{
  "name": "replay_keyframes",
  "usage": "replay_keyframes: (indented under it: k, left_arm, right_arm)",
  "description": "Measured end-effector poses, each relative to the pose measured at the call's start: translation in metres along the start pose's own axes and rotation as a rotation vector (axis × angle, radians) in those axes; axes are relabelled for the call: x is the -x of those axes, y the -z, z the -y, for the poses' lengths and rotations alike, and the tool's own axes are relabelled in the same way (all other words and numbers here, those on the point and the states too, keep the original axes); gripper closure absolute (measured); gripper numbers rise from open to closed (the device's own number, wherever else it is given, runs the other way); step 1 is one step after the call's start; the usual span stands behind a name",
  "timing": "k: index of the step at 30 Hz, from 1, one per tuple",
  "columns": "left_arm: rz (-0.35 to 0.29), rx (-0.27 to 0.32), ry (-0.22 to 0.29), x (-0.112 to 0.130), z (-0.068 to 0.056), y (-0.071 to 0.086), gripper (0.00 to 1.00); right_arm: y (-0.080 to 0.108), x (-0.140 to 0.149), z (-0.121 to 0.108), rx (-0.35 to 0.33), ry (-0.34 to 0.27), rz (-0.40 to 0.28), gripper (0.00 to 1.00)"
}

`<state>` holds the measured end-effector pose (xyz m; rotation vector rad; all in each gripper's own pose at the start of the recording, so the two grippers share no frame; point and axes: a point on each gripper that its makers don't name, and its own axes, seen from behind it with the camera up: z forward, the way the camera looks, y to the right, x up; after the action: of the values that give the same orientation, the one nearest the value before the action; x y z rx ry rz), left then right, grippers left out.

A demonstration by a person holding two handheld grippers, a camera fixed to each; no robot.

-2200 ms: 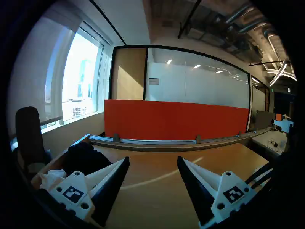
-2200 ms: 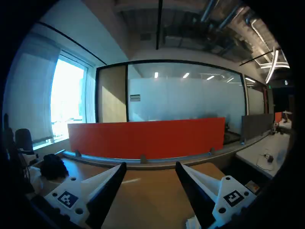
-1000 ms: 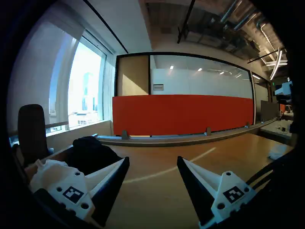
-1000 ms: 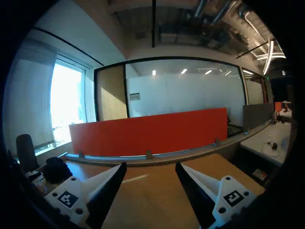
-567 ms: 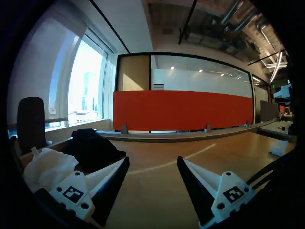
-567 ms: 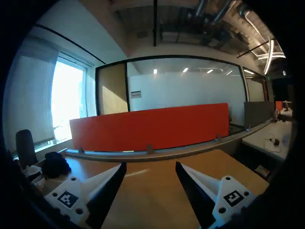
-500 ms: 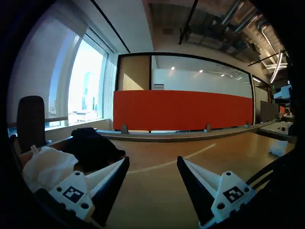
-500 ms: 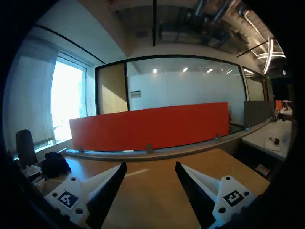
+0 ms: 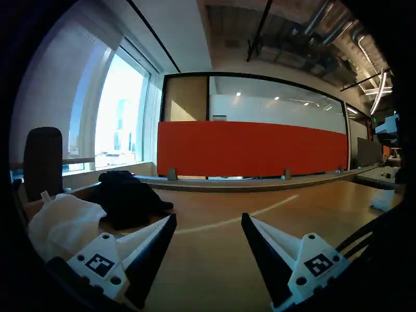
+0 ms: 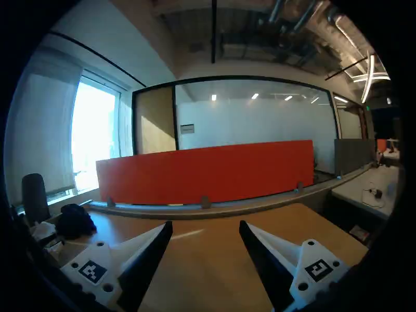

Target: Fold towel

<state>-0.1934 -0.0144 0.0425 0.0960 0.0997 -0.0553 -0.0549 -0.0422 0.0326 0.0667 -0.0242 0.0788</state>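
L gripper [image 9: 208,216], R gripper [image 10: 204,223] jaws wide; white towel [image 9: 62,223] at desk [image 9: 218,257] left edge

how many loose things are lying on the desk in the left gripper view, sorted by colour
white: 2 (white cloth at the left; small white lump at the far right, too small to identify)
black: 1 (black cloth right beside the white cloth)
total: 3

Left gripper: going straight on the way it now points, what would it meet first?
Probably the orange divider at the desk's far edge, though depth is unclear; the black cloth lies left of the left gripper's line.
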Motion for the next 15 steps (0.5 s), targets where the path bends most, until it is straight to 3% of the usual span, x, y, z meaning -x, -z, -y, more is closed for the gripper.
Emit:
replay_keyframes:
  k: [15]
  left_arm:
    - [-0.004, 0.001, -0.024, 0.0014, -0.0011, -0.0001, 0.08]
  right_arm:
    - [0.0021, 0.0047, -0.0074, 0.007, -0.001, 0.003, 0.01]
